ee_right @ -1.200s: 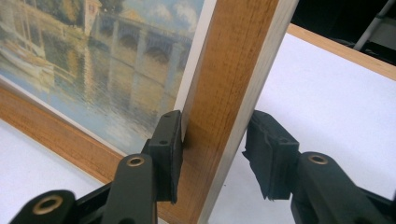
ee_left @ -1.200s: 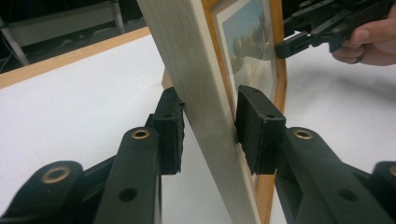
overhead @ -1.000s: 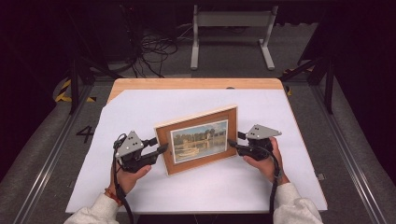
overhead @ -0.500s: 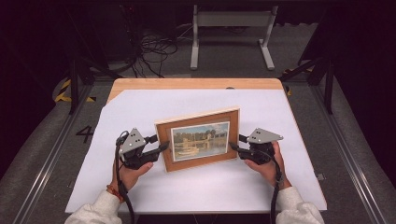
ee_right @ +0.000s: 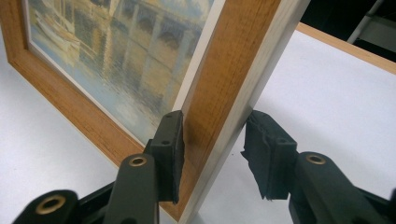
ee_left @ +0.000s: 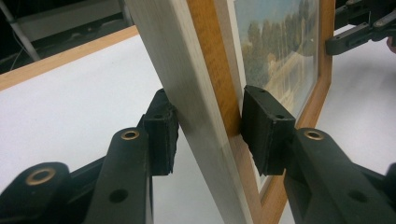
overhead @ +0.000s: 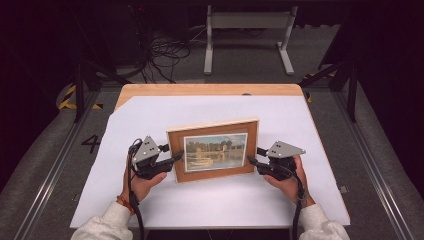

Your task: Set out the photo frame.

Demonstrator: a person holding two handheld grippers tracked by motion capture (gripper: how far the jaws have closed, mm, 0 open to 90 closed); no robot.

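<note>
One framed picture [overhead: 215, 150], left gripper [overhead: 173, 158] and right gripper [overhead: 252, 161] each straddling an edge, not clamped.

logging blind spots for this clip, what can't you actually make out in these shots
- Back of the picture frame: every view faces its front or side edges.
- Left gripper: back pad's contact, shadowed gap in the left gripper view.
- Right gripper: same doubt, right gripper view.
- Painting detail: too small from above, cropped up close.
</note>
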